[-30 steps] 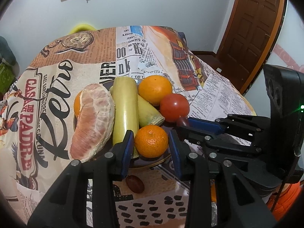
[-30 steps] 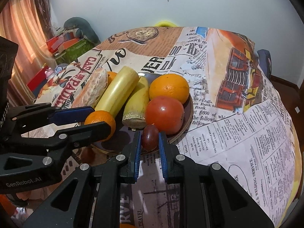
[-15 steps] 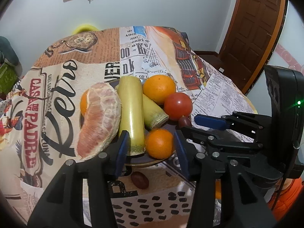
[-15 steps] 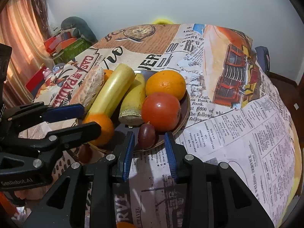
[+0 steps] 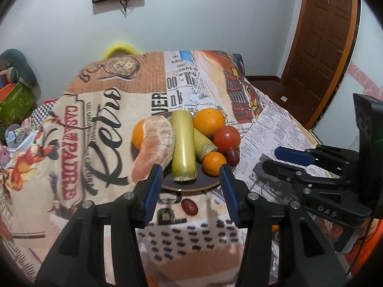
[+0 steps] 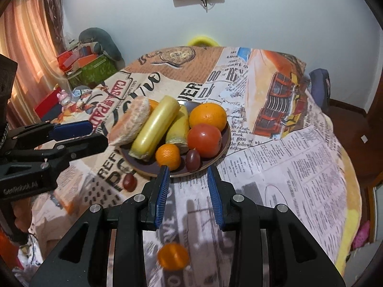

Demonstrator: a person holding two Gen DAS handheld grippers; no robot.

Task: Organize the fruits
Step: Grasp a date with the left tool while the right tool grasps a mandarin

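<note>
A dark plate [image 5: 191, 184] [image 6: 143, 165] on the printed tablecloth holds a peeled citrus half [image 5: 153, 148], two yellow-green stalks [image 5: 183, 143], a large orange [image 6: 207, 117], a tomato [image 6: 204, 140], a small mandarin [image 5: 213, 163] [image 6: 168, 156] and a dark grape [image 5: 232, 156] [image 6: 192, 159]. My left gripper [image 5: 190, 174] [image 6: 79, 134] hangs open, short of the plate's near rim, and holds nothing. My right gripper [image 6: 188, 171] [image 5: 287, 160] is open too, just in front of the mandarin and grape without touching them.
Another grape [image 5: 189, 206] [image 6: 129, 181] lies on the cloth in front of the plate. A blurred small orange [image 6: 172, 256] sits near the table's front edge under my right gripper. A wooden door [image 5: 323, 47] stands at the right, with boxes and clutter [image 6: 88, 64] on the left.
The left jaws have let go of the mandarin and the right jaws of the grape; both fruits stay on the plate. Both grippers have drawn back and up from it.
</note>
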